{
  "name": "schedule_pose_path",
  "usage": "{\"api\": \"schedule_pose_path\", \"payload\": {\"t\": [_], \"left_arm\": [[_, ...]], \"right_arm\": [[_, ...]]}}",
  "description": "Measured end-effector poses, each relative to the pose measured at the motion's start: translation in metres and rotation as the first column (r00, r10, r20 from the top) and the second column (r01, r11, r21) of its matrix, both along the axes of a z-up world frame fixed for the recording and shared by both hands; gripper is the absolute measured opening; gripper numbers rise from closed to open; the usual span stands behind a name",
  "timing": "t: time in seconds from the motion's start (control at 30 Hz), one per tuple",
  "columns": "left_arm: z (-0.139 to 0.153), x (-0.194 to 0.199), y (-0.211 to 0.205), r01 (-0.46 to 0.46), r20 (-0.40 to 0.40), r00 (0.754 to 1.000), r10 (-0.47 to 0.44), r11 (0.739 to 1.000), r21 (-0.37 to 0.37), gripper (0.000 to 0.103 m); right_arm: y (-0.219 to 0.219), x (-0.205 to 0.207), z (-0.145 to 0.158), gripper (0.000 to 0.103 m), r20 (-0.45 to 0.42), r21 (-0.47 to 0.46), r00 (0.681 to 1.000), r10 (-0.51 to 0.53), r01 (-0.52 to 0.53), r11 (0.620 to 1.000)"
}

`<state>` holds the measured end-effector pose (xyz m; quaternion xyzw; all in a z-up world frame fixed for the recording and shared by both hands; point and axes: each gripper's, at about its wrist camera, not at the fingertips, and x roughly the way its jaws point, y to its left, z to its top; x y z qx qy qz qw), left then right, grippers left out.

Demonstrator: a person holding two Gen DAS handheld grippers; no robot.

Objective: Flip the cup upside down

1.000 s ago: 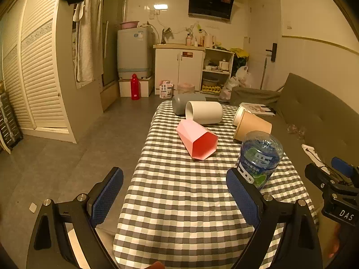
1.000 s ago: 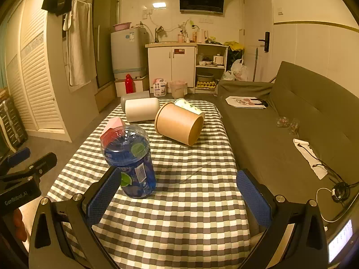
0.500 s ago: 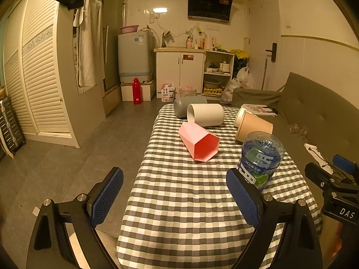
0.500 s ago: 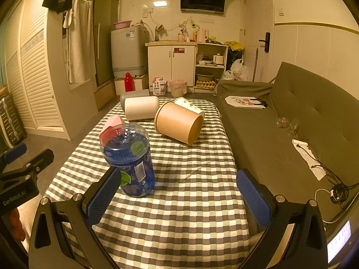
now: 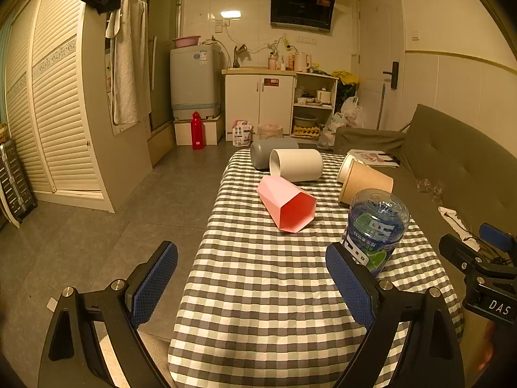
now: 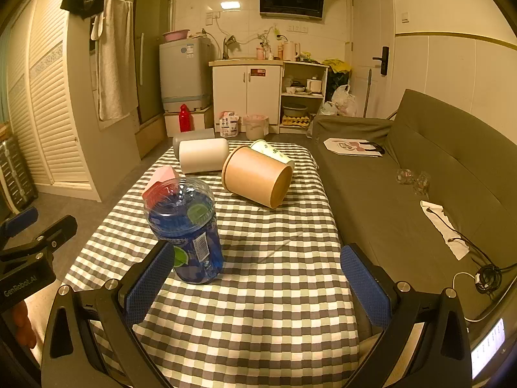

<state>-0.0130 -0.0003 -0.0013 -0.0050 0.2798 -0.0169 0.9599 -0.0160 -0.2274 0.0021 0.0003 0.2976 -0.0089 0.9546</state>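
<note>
Cups lay on their sides across the checked table [image 5: 258, 291]: pink cup [image 5: 286, 203] mid-table, mouth toward the near edge; white cup [image 5: 297, 165] and grey cup [image 5: 271, 152] at the far edge; tan paper cup [image 6: 258, 176] toward the right edge, touching a printed cup [image 6: 269, 152] behind. Blue bottle [image 6: 189, 229] stood near the near edge. Left gripper [image 5: 252, 286] and right gripper [image 6: 257, 283] hovered short of the near edge, both spread wide, holding nothing. Best grasped, probably, across the pink cup's walls near mid-length, then rolled mouth-down, keeping clear of the bottle. Against the earlier frames, left view sat slightly farther back; cups and bottle unmoved.
</note>
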Motion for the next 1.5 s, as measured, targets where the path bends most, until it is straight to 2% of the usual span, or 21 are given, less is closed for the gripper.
{"api": "schedule_pose_path", "payload": {"t": [1.5], "left_arm": [[-0.0024,0.0005,0.0,-0.001,-0.004,1.0,0.001,1.0,0.005,0.095]], "right_arm": [[0.0008,0.0026,-0.0042,0.103,-0.016,-0.01,1.0,0.003,-0.003,1.0]]}}
